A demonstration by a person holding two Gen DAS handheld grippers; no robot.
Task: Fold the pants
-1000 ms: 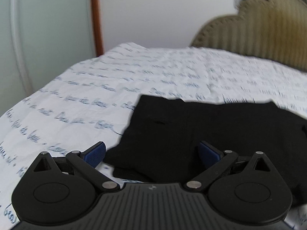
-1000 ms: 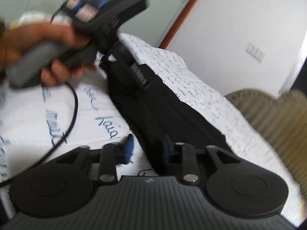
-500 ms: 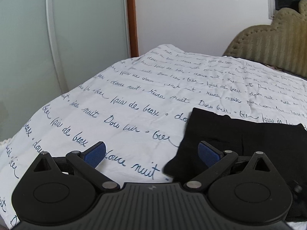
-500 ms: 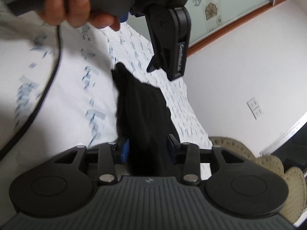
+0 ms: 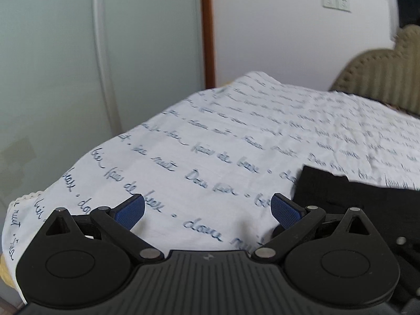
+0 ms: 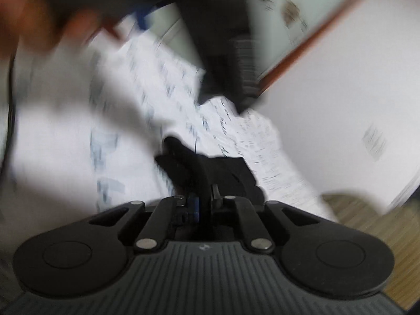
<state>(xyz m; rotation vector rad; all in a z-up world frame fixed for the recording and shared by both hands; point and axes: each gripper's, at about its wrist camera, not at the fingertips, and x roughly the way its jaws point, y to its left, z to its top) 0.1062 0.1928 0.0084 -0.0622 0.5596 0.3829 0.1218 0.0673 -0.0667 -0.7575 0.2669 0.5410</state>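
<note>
1. Left wrist view is showing the left gripper (image 5: 207, 211) hovering over a white bedsheet (image 5: 210, 144) printed with blue cursive script; its blue-padded jaws are standing wide apart and holding nothing.
2. The black pants (image 5: 367, 204) are lying flat on the sheet at about three o'clock, just beside the right-hand jaw.
3. The right wrist view, heavily blurred, is showing the right gripper (image 6: 204, 204) with its jaws drawn narrow, pinching a bunched edge of the pants (image 6: 210, 170).
4. The fabric is looking soft, light and limp, likely draping and sagging rather than holding shape; taking hold at an edge or corner should be giving the cleanest fold.
5. Only the right view is revealing the pinch itself; only the left view is showing the garment's flat outline. At twelve o'clock a dark blurred shape is appearing; what it is cannot be told.
</note>
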